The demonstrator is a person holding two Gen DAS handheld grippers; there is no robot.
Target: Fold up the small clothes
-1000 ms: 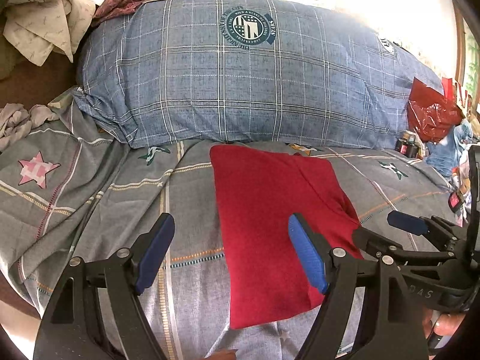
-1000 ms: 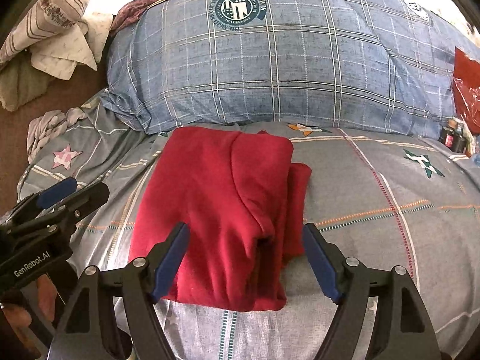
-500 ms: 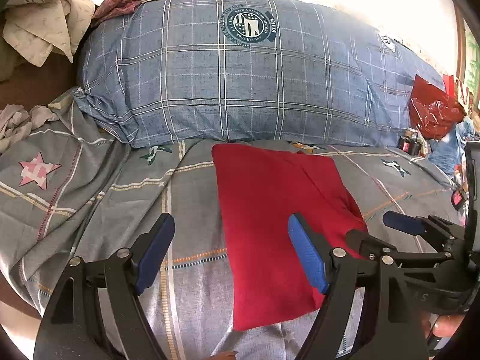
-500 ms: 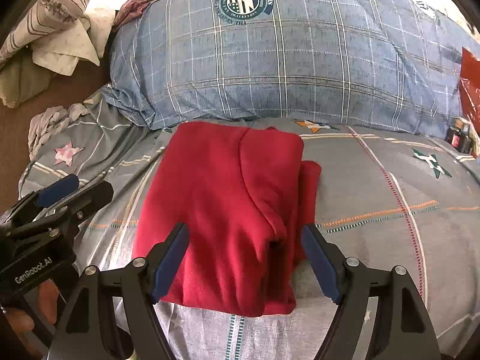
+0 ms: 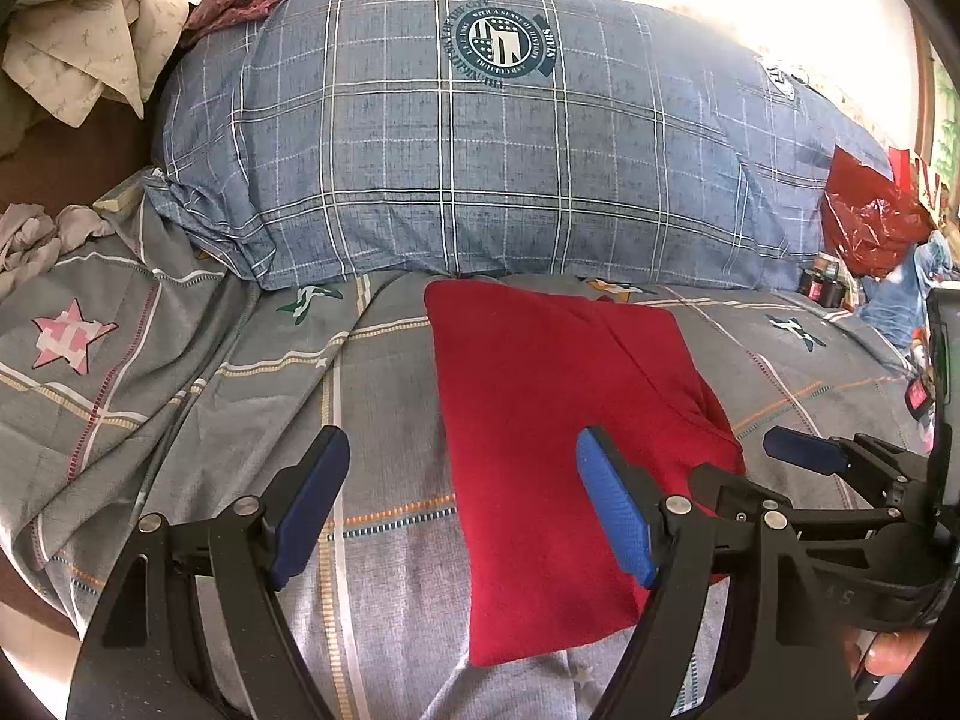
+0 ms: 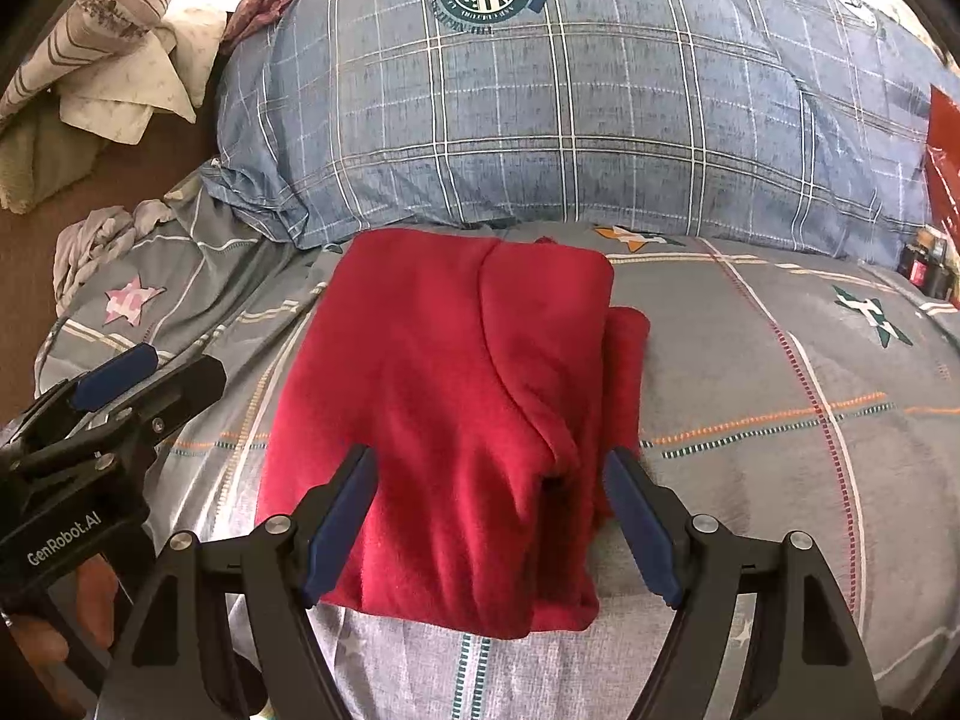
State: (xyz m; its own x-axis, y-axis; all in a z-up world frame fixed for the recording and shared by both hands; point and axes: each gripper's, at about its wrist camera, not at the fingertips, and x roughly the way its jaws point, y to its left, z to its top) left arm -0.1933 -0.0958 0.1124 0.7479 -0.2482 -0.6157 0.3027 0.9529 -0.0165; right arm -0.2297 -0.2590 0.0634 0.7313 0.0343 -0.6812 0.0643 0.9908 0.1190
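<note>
Right wrist view: I see the folded red garment [image 6: 444,420] flat on the bedsheet [image 6: 780,360]; right gripper [image 6: 489,516] and left gripper [image 5: 459,507] both spread wide, holding nothing.

Bed under grey patterned sheet [image 5: 180,420], pink star print. Large blue plaid pillow [image 5: 480,168] at its head. Crumpled cloths [image 5: 78,54] left of pillow; red plastic bag [image 5: 870,222] right. Bright light behind pillow.

left gripper [image 5: 462,507]: jaws spread wide, nothing between the blue pads, fingers level and pointing forward. right gripper [image 6: 489,519]: jaws equally wide, empty. each claw sits just beside the other, roughly parallel, at similar height.
</note>
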